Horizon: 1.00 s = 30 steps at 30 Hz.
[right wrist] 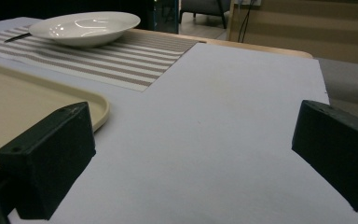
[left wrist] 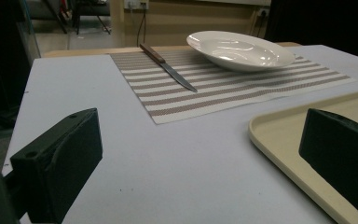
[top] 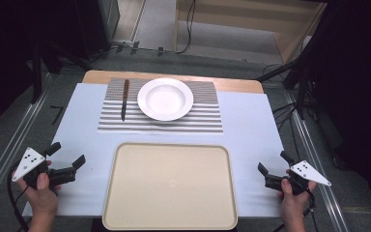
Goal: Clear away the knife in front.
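Jaws of left gripper and right gripper wide apart, empty, flanking the tray.

- In the right gripper view, the knife at upper left is mostly hidden behind the plate.
- In the left gripper view, the tray runs off the right edge.

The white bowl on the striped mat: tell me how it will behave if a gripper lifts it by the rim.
The white bowl looks glazed and glossy, so hard jaws may slip on its rim. It is wide and shallow, so a grip on one edge would probably let it tilt. It looks like ceramic: likely heavy for its size and apt to chip if dropped on the striped mat.
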### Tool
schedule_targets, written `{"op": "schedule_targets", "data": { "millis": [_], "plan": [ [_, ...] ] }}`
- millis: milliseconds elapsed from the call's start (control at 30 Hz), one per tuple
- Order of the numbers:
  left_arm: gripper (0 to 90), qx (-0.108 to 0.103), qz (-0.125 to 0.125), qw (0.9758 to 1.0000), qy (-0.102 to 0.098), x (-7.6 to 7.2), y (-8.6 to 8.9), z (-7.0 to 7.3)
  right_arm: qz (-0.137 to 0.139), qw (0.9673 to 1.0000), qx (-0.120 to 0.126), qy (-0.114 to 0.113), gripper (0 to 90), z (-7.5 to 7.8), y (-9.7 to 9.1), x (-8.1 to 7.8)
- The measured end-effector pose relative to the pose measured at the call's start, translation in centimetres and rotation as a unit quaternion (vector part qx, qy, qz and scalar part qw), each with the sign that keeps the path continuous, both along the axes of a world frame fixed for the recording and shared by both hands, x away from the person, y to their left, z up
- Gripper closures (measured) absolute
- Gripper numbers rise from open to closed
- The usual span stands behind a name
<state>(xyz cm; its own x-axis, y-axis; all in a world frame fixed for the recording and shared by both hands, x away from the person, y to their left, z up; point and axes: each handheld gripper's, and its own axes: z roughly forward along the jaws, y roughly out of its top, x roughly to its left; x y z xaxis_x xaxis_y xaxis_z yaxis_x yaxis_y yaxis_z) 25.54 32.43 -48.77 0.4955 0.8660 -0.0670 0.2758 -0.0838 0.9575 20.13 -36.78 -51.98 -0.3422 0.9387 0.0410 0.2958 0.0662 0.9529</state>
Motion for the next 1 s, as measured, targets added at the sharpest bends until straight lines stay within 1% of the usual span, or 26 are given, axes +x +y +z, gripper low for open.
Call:
{"op": "schedule_targets", "data": {
  "millis": [67,133,200,267,300,333,400,467,567,600,667,767,833,867,900,933,967,1000],
  "plan": [
    [0.0,0.001,0.001,1.0,0.0,0.1,-0.1,0.2,0.001,1.0,-0.002,0.0,0.0,0.0,0.1,0.0],
    [0.0,-0.011,0.002,0.9999,0.0,0.1,-0.2,0.5,0.003,1.0,-0.001,0.0,0.0,0.0,0.0,0.0],
    [0.0,-0.002,0.004,1.0,-0.005,0.2,-0.5,1.0,0.003,1.0,0.003,0.002,0.0,0.0,0.0,-0.1],
    [0.0,0.012,0.002,0.9999,-0.012,0.3,-1.1,1.7,0.004,1.0,0.002,0.001,0.0,0.0,0.0,-0.1],
    [0.0,0.015,0.001,0.9998,-0.016,0.4,-1.5,2.1,0.004,1.0,0.003,0.002,0.0,0.0,0.0,-0.1],
    [0.0,0.016,-0.002,0.9997,-0.019,0.5,-1.7,2.5,0.004,1.0,0.004,0.002,0.0,0.0,0.0,-0.1],
    [0.0,0.008,-0.001,0.9998,-0.017,0.8,-2.2,3.2,0.004,1.0,0.005,0.003,0.0,0.0,0.0,-0.1],
    [0.0,0.008,-0.001,0.9999,-0.014,1.2,-2.5,3.7,0.005,1.0,0.005,0.003,0.0,0.0,0.0,-0.1],
    [0.0,0.009,-0.004,0.9999,-0.011,2.1,-3.1,4.8,0.006,1.0,0.007,0.001,0.0,-0.1,-0.1,-0.1],
    [0.0,0.009,-0.004,0.9999,-0.011,2.1,-3.1,4.8,0.006,1.0,0.007,0.001,0.0,-0.1,-0.1,-0.1],
    [0.0,0.014,-0.007,0.9998,-0.014,2.7,-3.5,5.4,0.008,0.9999,0.007,0.001,0.0,-0.1,-0.1,-0.1],
    [0.0,0.016,-0.01,0.9997,-0.017,3.4,-3.9,6.2,0.008,0.9999,0.007,0.001,0.0,-0.1,-0.1,-0.1],
    [0.0,0.016,-0.009,0.9997,-0.017,4.3,-4.4,6.9,0.008,0.9999,0.007,0.002,0.0,-0.1,-0.1,-0.1],
    [0.0,0.016,-0.009,0.9997,-0.017,4.3,-4.4,6.9,0.009,0.9999,0.008,0.002,0.0,-0.1,-0.1,-0.1],
    [0.0,0.013,-0.007,0.9997,-0.017,4.6,-4.5,7.0,0.01,0.9999,0.008,0.002,0.0,-0.1,-0.1,-0.1],
    [0.0,0.012,-0.006,0.9998,-0.017,5.2,-4.8,7.3,0.011,0.9999,0.008,0.001,0.0,-0.1,-0.1,-0.1],
    [0.0,0.008,-0.007,0.9998,-0.016,5.5,-4.9,7.4,0.011,0.9999,0.007,0.001,0.0,-0.1,-0.1,-0.1],
    [0.0,0.008,-0.007,0.9998,-0.016,5.5,-4.9,7.4,0.011,0.9999,0.007,0.001,0.0,-0.1,-0.1,-0.1]
  ]
}}
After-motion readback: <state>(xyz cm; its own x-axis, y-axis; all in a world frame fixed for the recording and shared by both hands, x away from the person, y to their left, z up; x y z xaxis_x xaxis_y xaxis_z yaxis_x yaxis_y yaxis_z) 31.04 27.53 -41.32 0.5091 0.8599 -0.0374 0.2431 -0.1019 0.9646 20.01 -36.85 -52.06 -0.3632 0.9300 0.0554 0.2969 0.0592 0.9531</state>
